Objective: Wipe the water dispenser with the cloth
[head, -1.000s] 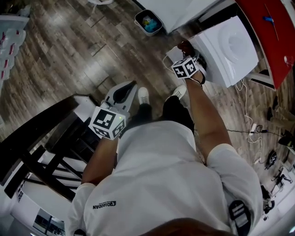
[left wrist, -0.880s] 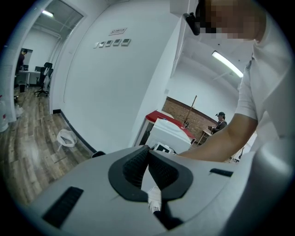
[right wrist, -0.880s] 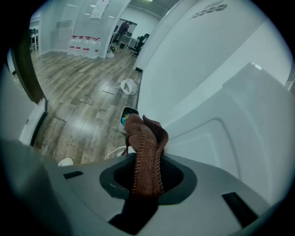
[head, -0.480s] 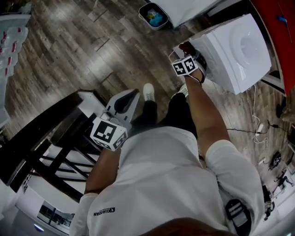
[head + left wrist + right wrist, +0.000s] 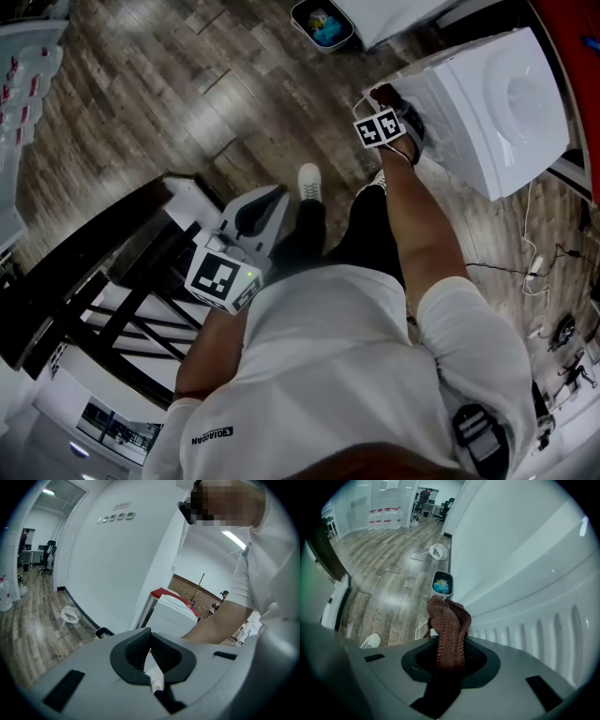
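Observation:
The white water dispenser stands at the upper right of the head view. Its ribbed side fills the right of the right gripper view. My right gripper is shut on a brown knitted cloth, and the cloth sits against the dispenser's near left corner. My left gripper hangs low at my left side, away from the dispenser, and is shut with nothing between its pads.
A small bin with blue contents stands on the wood floor beyond the dispenser. A black table with a frame is at my left. Cables trail on the floor at the right. A white bag lies further off.
My right gripper keeps the cloth at the dispenser's corner with little movement. The head view has shifted slightly. The left gripper stays at my side.

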`<move>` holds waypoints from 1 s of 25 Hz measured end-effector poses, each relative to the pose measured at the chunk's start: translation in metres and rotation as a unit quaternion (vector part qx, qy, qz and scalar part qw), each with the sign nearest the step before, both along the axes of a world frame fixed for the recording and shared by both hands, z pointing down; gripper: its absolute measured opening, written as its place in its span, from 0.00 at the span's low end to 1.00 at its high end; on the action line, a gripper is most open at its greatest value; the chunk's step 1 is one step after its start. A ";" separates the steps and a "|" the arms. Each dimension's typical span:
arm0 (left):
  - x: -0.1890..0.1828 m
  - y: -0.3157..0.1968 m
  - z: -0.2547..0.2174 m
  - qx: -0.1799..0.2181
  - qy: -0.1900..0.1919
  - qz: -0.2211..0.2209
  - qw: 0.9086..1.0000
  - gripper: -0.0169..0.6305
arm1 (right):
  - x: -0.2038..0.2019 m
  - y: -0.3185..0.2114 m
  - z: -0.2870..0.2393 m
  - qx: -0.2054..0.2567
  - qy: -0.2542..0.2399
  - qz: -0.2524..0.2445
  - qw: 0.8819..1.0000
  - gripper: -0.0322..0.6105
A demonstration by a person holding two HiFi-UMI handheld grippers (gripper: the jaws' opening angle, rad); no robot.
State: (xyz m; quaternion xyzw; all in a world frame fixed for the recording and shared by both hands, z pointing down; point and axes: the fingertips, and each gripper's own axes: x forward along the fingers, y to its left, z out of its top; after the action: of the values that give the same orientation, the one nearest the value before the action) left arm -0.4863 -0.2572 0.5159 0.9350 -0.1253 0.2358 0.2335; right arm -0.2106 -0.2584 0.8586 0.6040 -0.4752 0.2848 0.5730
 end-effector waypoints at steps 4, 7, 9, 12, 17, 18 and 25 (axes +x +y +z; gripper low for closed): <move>-0.003 0.005 0.001 0.003 -0.002 0.003 1.000 0.02 | -0.001 -0.003 0.003 0.004 -0.005 0.002 1.000 0.19; -0.003 0.007 -0.003 0.008 0.000 0.007 1.000 0.02 | -0.002 -0.003 -0.006 0.014 -0.009 0.001 1.000 0.19; -0.002 0.008 -0.008 0.009 0.003 0.007 1.000 0.02 | -0.006 -0.003 -0.018 0.026 -0.016 -0.003 1.000 0.19; 0.006 0.007 -0.017 0.016 0.013 0.019 1.000 0.02 | -0.012 -0.001 -0.044 0.051 -0.026 -0.014 0.998 0.19; 0.013 0.007 -0.031 0.027 0.034 0.040 0.998 0.02 | -0.040 0.008 -0.110 0.127 -0.077 -0.037 0.988 0.19; 0.013 0.007 -0.034 0.030 0.038 0.045 0.998 0.02 | -0.051 0.010 -0.128 0.156 -0.110 -0.030 0.981 0.19; 0.032 0.011 -0.068 0.053 0.086 0.104 0.989 0.02 | -0.111 0.058 -0.269 0.331 -0.296 0.068 0.893 0.19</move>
State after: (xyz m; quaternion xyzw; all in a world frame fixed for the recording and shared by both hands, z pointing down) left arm -0.4539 -0.2466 0.4482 0.9707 -0.0195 0.1708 0.1676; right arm -0.3216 -0.2004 0.5900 0.6770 -0.6473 0.3155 0.1520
